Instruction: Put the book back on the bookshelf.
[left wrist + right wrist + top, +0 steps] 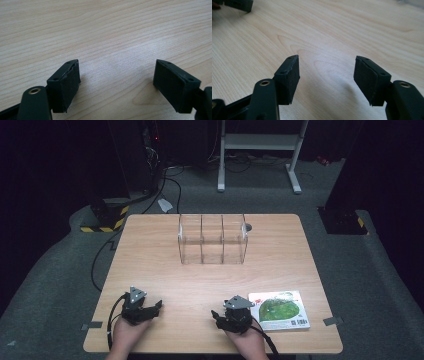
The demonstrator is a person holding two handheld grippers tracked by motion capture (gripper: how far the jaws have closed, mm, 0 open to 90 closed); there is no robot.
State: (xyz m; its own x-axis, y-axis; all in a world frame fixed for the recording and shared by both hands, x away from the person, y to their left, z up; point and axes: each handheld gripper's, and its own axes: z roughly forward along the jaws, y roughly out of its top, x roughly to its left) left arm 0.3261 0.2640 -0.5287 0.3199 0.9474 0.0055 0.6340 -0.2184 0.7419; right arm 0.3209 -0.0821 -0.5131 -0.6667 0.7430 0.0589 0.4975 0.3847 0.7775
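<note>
**Booklet lies flat, right gripper nearest**

The booklet (279, 310) lies flat at the table's (210, 280) near right corner, at three o'clock from the right gripper (220, 316), just beside it. Long axis runs nine-to-three. Right gripper: jaws apart, empty. Left gripper (156, 306): jaws wide, empty, well apart from it.

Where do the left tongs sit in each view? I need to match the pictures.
High view: left tongs at lower left, pointing right.
Left gripper view: left tongs rise from the bottom, jaws apart.
Right gripper view: left tongs at the top-left corner.
Shared landmark: the wooden table.
</note>
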